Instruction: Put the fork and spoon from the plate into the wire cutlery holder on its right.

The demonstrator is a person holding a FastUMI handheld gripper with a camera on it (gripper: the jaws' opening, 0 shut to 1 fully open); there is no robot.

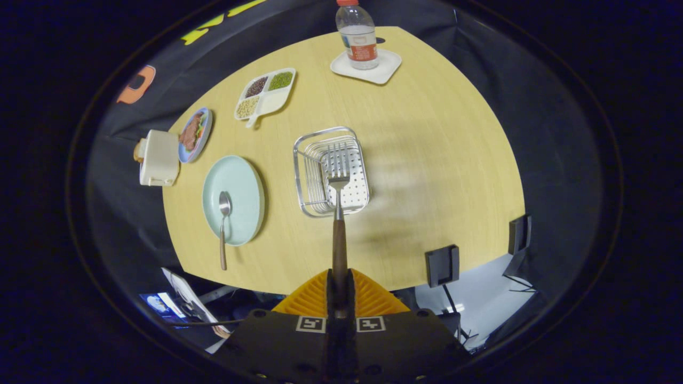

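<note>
Between the two fingers of the hand-held gripper [339,288], the wooden handle of the fork [338,213] was pinched tight, fingers pressed together on it; the handle's lower end was hidden btwn them. Fork pointed fwd, its tines showing over the wire cutlery holder [331,170], w/ the perforated base of the holder behind them; whether the tines touched the wire couldn't be told. Nothing else could be made out inside the holder. Just left of it on the tabletop [437,160] sat a pale green plate [233,200] w/ the spoon [223,224] lying in it, bowl on the plate, wooden handle sticking out past the near rim. Further back, a divided white dish [265,93] held three lots of beans or grains: dark, green, pale. A small blue plate [195,134] carried food, too small to identify. A cream box-like item [158,158] beside it hung partly off the tabletop edge. At the far side, a water bottle [357,34] stood on a white coaster [366,66], cap cut off.
</note>
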